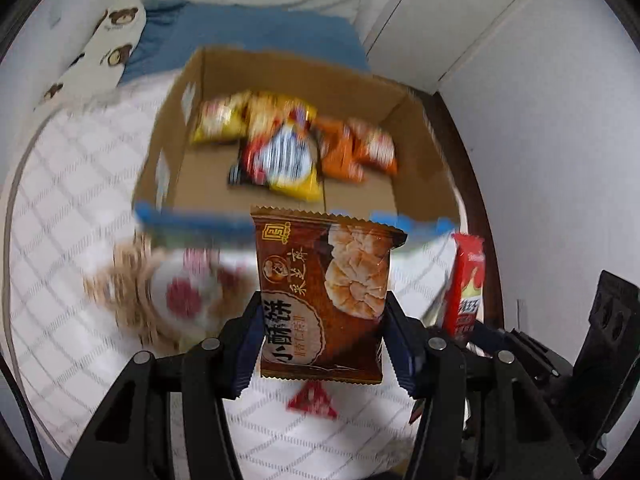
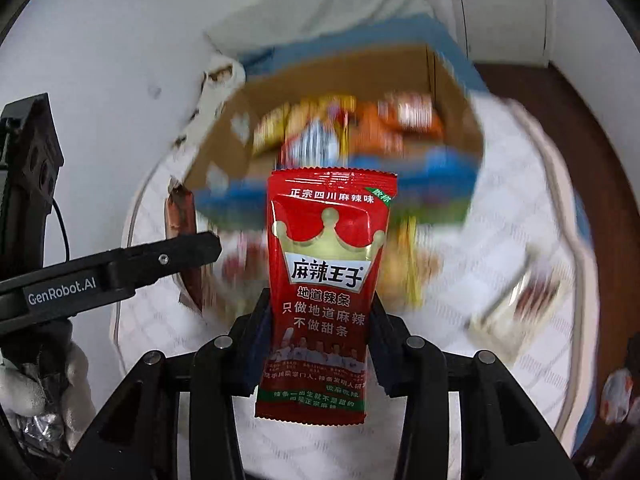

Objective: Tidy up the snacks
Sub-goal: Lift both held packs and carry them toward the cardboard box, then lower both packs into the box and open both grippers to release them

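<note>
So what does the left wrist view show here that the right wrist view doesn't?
Only the left wrist view shows the face of the brown biscuit packet clamped in the left claw, a bear-print pillow and a small red triangular wrapper on the quilt.

Only the right wrist view shows the front of the red spicy-strip packet held in the right claw, plus a gloved hand.

Both show the open cardboard box already holding yellow and orange snack bags, blurred by motion.

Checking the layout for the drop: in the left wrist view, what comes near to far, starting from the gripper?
left gripper → brown biscuit packet → cardboard box → blue bedding
</note>
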